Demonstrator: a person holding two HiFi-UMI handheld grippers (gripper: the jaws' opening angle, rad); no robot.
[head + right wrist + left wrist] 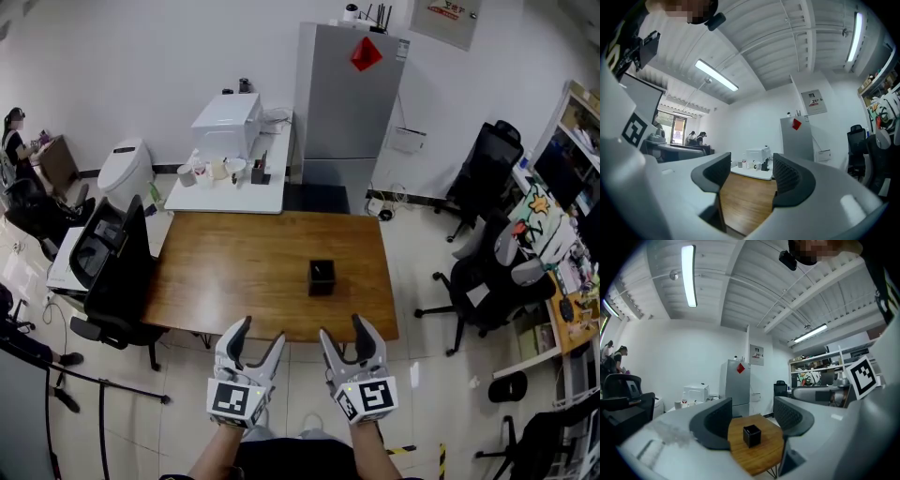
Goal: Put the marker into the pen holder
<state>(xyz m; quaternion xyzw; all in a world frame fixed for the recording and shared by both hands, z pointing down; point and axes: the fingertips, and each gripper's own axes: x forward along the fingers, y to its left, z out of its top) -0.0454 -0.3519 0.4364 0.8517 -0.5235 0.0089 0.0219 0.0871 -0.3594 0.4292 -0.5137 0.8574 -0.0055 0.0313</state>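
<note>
Starting at the far left of the head view, a person (14, 131) sits by the wall, and a black office chair (117, 272) stands against the left side of the wooden desk (244, 272). Behind it, a white desk (230, 199) carries a white printer (228, 122) and some small items too small to tell.

The left gripper (260, 335) hangs just short of the wooden desk's near edge, pointing level across it. Its 2 jaws stand wide apart with nothing between the pads. In the left gripper view the gap frames only the desk corner and the box on it, well beyond the tips.

That box is the black pen holder (322, 277). It stands upright with its open top up on the right half of the wooden desk, nearer the front edge than the back.

The right gripper (344, 330) is held beside the left one, apart from it, also level. Its 2 jaws are spread wide and grip nothing. The right gripper view shows bare wood and the white desk between them.

Further right, a grey fridge (349, 103) with a red diamond sticker (366, 53) stands against the back wall. Black chairs (487, 281) and cluttered shelves (574, 187) fill the right side.
</note>
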